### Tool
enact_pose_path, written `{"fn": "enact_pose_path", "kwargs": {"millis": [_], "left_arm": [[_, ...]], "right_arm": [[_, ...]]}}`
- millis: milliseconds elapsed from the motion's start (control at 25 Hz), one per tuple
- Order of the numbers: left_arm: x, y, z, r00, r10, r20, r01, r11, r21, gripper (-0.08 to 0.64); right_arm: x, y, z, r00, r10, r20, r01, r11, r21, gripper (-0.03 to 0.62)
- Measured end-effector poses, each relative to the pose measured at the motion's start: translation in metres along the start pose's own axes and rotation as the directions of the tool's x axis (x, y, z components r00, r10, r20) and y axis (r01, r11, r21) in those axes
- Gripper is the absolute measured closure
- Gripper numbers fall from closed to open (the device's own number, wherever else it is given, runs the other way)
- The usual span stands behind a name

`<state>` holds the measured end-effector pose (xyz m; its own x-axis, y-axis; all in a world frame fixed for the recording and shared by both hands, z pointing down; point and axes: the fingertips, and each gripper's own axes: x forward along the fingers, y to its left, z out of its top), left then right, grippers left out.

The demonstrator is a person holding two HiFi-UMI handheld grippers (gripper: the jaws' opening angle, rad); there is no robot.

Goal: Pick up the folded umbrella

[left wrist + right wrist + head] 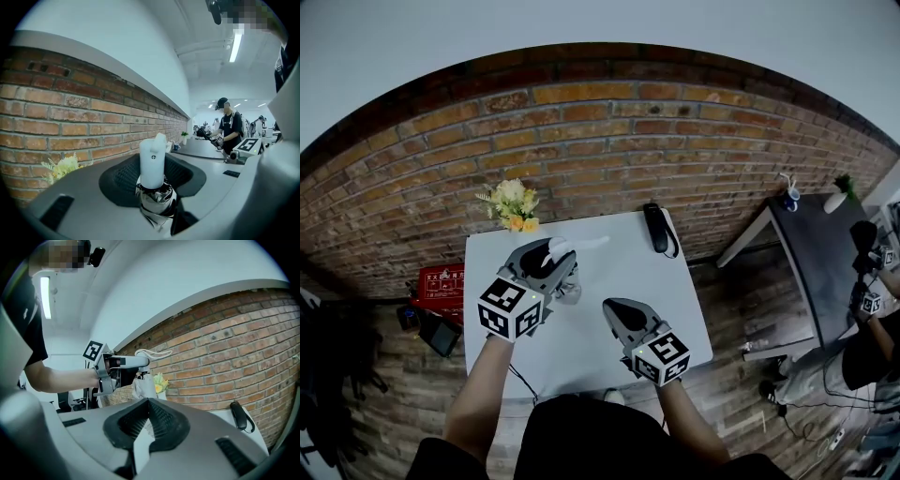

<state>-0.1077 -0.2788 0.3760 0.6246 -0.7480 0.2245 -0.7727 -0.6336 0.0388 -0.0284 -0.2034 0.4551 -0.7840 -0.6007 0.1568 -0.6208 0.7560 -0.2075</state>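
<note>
The folded umbrella has a white handle and a silver and black canopy. My left gripper is shut on it, with the handle poking out past the jaws. In the head view the left gripper holds the umbrella above the white table, with the canopy hanging below. In the right gripper view I see the left gripper carrying the umbrella, its wrist strap looping off the handle end. My right gripper hovers over the table's front right, shut and empty, its jaws meeting.
A black phone handset lies at the table's far right corner. A vase of yellow and white flowers stands at the far left against the brick wall. A red box sits on the floor to the left. A dark table and another person are at right.
</note>
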Motion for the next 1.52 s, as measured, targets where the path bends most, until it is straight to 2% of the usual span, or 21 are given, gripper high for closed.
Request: {"fn": "enact_pose_path", "kwargs": {"millis": [440, 600, 880, 1520], "left_arm": [[-0.020, 0.007, 0.056, 0.996, -0.009, 0.086, 0.011, 1.000, -0.027, 0.396], [-0.029, 0.007, 0.066, 0.995, -0.011, 0.095, 0.012, 1.000, -0.012, 0.396], [-0.042, 0.007, 0.070, 0.994, -0.017, 0.107, 0.019, 1.000, -0.017, 0.396], [-0.057, 0.006, 0.060, 0.993, -0.017, 0.121, 0.025, 0.997, -0.071, 0.396]], "right_arm": [[-0.006, 0.000, 0.033, 0.998, 0.010, 0.066, -0.009, 1.000, -0.012, 0.572], [-0.010, 0.001, 0.042, 0.996, 0.009, 0.088, -0.008, 1.000, -0.008, 0.572], [-0.019, 0.000, 0.050, 0.994, -0.001, 0.109, 0.001, 1.000, -0.003, 0.572], [-0.031, 0.009, 0.043, 0.994, -0.006, 0.113, 0.005, 1.000, 0.008, 0.572]]}}
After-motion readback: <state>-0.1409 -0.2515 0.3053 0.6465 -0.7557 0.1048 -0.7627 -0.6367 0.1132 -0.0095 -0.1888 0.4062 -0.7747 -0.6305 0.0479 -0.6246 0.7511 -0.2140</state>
